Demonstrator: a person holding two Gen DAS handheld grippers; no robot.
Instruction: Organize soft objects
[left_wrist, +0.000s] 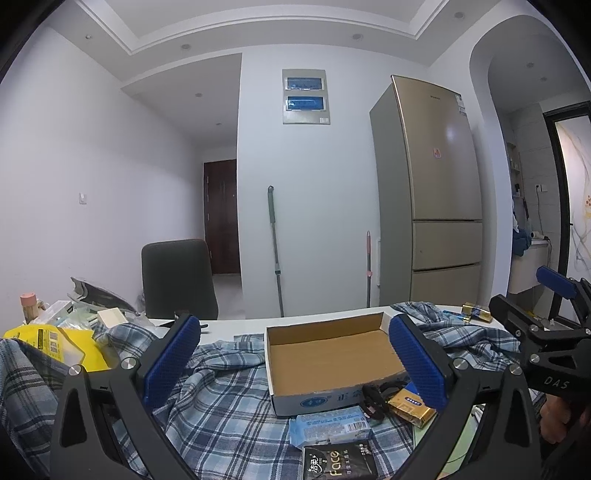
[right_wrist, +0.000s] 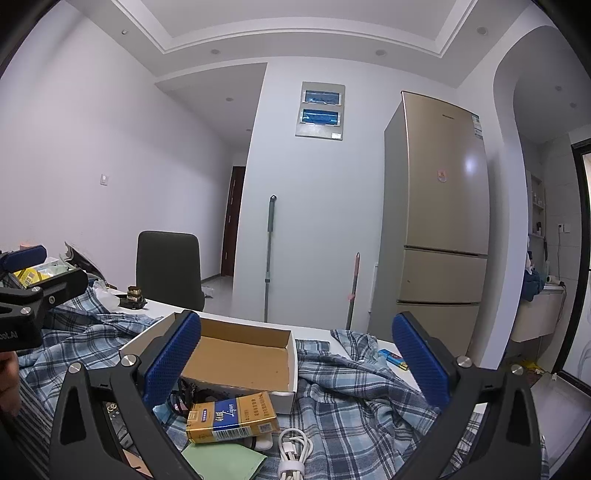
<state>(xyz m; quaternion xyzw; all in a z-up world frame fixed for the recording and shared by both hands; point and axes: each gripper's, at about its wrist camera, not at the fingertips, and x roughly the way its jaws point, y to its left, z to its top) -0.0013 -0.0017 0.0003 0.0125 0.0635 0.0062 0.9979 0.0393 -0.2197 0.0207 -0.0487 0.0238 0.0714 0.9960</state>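
Observation:
A blue plaid shirt (left_wrist: 229, 398) lies crumpled across the white table, and it also shows in the right wrist view (right_wrist: 354, 398). On it rests an open, empty cardboard box (left_wrist: 332, 354) (right_wrist: 240, 358). My left gripper (left_wrist: 295, 354) hovers open above the shirt and box, holding nothing. My right gripper (right_wrist: 295, 358) is open too, above the box's right end, and its black frame shows at the right of the left wrist view (left_wrist: 546, 332). A light blue tissue pack (left_wrist: 328, 424) and a black "Face" pack (left_wrist: 340, 463) lie in front of the box.
A gold cigarette pack (right_wrist: 231, 417), black hair ties (left_wrist: 373, 400), a white cable (right_wrist: 293, 450) and a green sheet (right_wrist: 225, 461) lie near the box. Yellow bags (left_wrist: 55, 343) clutter the left. A chair (left_wrist: 177, 280), mops and a fridge (left_wrist: 432, 192) stand behind the table.

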